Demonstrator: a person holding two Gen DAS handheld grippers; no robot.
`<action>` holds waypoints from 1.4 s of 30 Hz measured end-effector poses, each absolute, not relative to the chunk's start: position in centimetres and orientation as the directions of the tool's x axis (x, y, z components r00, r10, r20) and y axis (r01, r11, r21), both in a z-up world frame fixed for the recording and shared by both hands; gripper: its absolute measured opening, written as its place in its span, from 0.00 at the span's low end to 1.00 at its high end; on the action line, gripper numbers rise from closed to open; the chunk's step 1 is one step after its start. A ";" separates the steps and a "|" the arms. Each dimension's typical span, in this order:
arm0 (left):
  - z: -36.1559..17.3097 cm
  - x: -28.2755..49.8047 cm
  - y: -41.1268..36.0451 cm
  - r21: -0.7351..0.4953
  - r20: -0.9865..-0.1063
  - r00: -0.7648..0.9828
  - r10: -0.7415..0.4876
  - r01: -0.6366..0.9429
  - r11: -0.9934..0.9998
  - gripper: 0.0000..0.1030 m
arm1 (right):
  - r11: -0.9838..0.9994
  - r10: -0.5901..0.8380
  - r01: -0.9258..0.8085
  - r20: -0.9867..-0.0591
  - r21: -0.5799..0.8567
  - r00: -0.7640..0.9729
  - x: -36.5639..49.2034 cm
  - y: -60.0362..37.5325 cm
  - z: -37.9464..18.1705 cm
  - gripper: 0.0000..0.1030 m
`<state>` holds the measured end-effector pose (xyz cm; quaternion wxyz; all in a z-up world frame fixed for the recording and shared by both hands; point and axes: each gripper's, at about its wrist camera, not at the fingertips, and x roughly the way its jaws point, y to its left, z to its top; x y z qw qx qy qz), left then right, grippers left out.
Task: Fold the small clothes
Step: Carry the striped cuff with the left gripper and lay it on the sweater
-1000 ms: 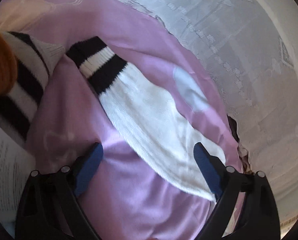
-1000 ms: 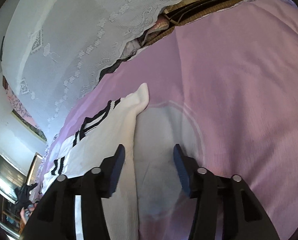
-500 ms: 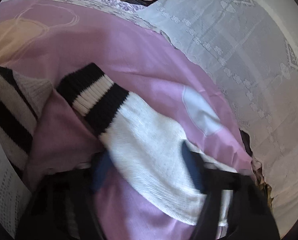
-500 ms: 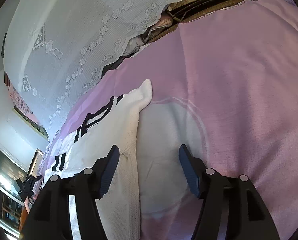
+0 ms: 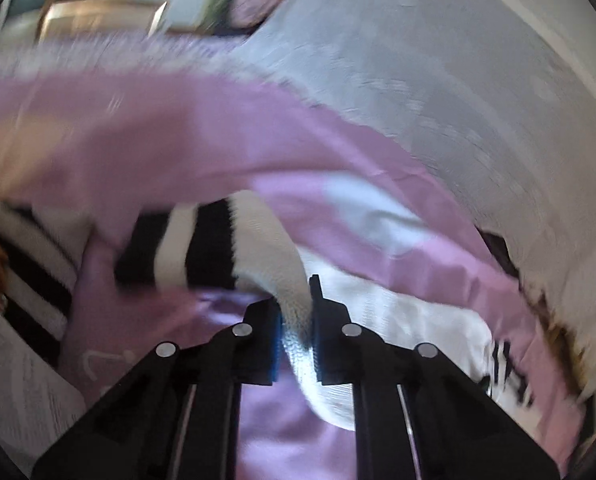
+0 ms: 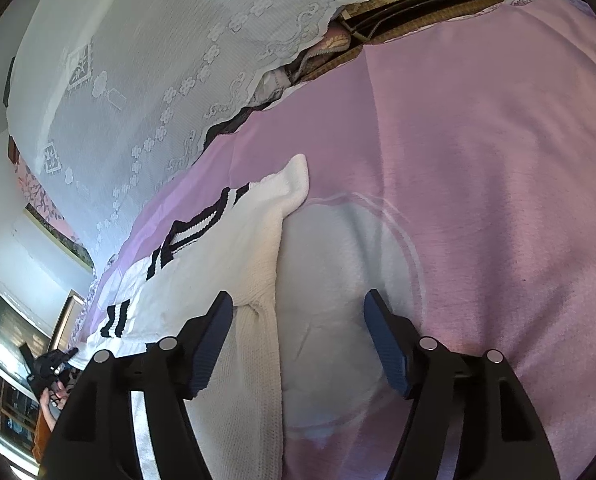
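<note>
A small white knit sweater with black-and-white striped cuffs lies on a pink bedsheet [image 6: 477,160]. In the left wrist view my left gripper [image 5: 296,338] is shut on the sweater's sleeve [image 5: 274,264], whose striped cuff [image 5: 186,248] hangs to the left. The view is blurred by motion. In the right wrist view my right gripper [image 6: 298,340] is open, low over the sweater's body [image 6: 234,280] and a pale round print on the sheet [image 6: 337,280]. One finger [image 6: 212,340] is over the white knit.
A white lace curtain [image 6: 158,80] hangs along the bed's far side. More striped knit [image 5: 38,280] and printed paper [image 5: 22,392] lie at the left in the left wrist view. Dark clutter [image 6: 397,12] shows beyond the sheet's edge.
My left gripper has closed on the white sleeve and is lifting it, swinging fast. My right gripper has opened wider and dropped closer to the sweater.
</note>
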<state>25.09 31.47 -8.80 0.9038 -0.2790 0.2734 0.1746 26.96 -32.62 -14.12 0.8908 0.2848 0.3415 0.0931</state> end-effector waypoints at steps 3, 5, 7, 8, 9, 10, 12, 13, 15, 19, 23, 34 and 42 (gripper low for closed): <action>-7.0 25.4 27.9 -0.342 -0.559 0.817 0.143 -0.384 0.858 0.10 | 0.821 0.362 0.027 -0.556 0.571 0.748 27.0 -32.6 -14.1 0.68; -6.2 25.7 26.1 -0.328 -0.551 0.827 0.112 -0.338 0.882 0.10 | 0.819 0.363 0.026 -0.555 0.573 0.749 27.0 -32.7 -14.2 0.68; -5.5 26.0 24.3 -0.313 -0.543 0.835 0.087 -0.298 0.902 0.10 | 0.819 0.365 0.025 -0.554 0.573 0.748 27.1 -32.7 -14.2 0.69; -5.1 26.2 23.2 -0.302 -0.541 0.838 0.074 -0.275 0.913 0.10 | 0.819 0.365 0.025 -0.554 0.573 0.748 27.1 -32.7 -14.2 0.69; -4.8 26.4 22.0 -0.288 -0.540 0.840 0.062 -0.253 0.924 0.10 | 0.819 0.365 0.025 -0.554 0.573 0.748 27.1 -32.7 -14.2 0.69; -4.5 26.6 21.2 -0.276 -0.540 0.840 0.055 -0.238 0.931 0.10 | 0.819 0.365 0.024 -0.554 0.573 0.748 27.1 -32.7 -14.2 0.70; -4.1 27.1 19.0 -0.241 -0.540 0.841 0.046 -0.207 0.948 0.10 | 0.820 0.366 0.023 -0.555 0.571 0.747 27.1 -32.6 -14.2 0.71; -4.0 27.4 17.8 -0.225 -0.540 0.841 0.042 -0.192 0.955 0.10 | 0.821 0.366 0.022 -0.555 0.570 0.747 27.1 -32.6 -14.2 0.71; -3.8 27.8 16.0 -0.218 -0.542 0.840 0.025 -0.169 0.961 0.10 | 0.822 0.367 0.019 -0.556 0.569 0.746 27.2 -32.5 -14.1 0.72; -3.4 28.8 12.4 -0.216 -0.554 0.833 -0.017 -0.124 0.968 0.10 | 0.822 0.369 0.017 -0.555 0.569 0.745 27.2 -32.4 -14.1 0.73; -2.2 29.0 8.7 -0.203 -0.545 0.836 -0.054 -0.069 0.977 0.10 | 0.822 0.369 0.017 -0.556 0.569 0.745 27.2 -32.3 -14.1 0.74; 0.4 28.2 -1.2 -0.142 -0.507 0.845 -0.167 0.109 0.984 0.10 | 0.816 0.378 0.014 -0.551 0.578 0.744 27.6 -32.2 -14.1 0.75; -4.9 29.2 -7.7 -0.090 -0.615 0.764 -0.194 0.177 0.980 0.12 | 0.802 0.391 0.011 -0.539 0.597 0.746 27.9 -32.5 -14.1 0.75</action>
